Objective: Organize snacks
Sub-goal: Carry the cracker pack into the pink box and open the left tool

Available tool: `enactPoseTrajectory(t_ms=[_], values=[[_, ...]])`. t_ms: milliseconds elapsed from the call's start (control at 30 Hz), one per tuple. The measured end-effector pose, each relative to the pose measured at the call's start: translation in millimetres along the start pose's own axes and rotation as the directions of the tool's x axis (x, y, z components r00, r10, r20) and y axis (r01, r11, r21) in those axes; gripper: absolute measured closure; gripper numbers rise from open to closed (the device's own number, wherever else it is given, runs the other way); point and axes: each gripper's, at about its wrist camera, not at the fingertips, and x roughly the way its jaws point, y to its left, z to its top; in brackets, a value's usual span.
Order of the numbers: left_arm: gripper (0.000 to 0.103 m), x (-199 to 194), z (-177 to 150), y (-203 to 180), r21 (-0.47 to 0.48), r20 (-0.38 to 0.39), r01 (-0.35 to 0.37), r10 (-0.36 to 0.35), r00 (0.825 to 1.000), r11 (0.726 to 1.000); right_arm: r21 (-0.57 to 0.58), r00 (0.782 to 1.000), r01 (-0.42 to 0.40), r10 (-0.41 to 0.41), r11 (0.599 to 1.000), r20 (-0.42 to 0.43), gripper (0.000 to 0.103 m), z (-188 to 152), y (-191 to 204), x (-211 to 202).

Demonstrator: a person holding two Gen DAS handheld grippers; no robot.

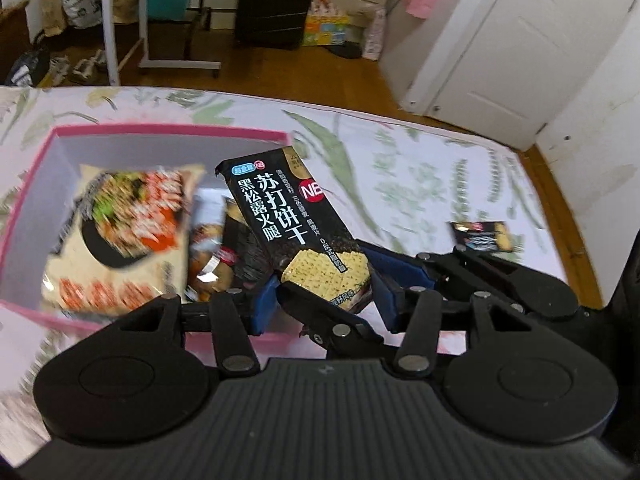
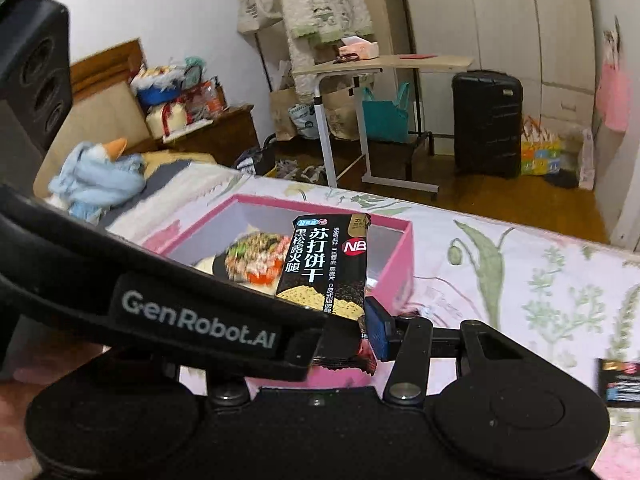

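Left gripper [image 1: 320, 300] and right gripper [image 2: 344, 332] each clamp black cracker pack [image 1: 280, 216] above pink box [image 1: 168, 132].

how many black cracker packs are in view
2 clearly: a held pack over the pink box, a loose pack on the bed to its right. A dark pack in the box may be a third.

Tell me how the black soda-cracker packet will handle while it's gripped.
The black soda-cracker packet probably stays fairly stiff: it stands out unsupported above the blue-padded fingers. Its glossy film may be slippery, and the crackers pictured on it are likely brittle.
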Motion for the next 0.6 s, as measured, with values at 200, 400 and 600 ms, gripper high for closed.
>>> enactPoseTrajectory(t_ms=[200, 400, 600], values=[[0.044, 28, 12, 22, 0.010, -0.015, -0.082, 0.082, 0.996, 0.997, 0.083, 0.998, -0.063, 0.062, 0.995, 0.015, 0.043, -5, -1, 42], [0.032, 41, 5, 37, -0.020, -0.030, -0.105, 0.105, 0.994, 0.994, 0.147, 0.990, -0.131, 0.136, 0.980, -0.024, 0.038, -20, -11, 43], [0.032, 13, -2, 35, -0.017, 0.000, -0.067, 0.067, 0.998, 0.998, 0.096, 0.989, -0.135, 0.140, 0.986, -0.048, 0.036, -20, -21, -8]])
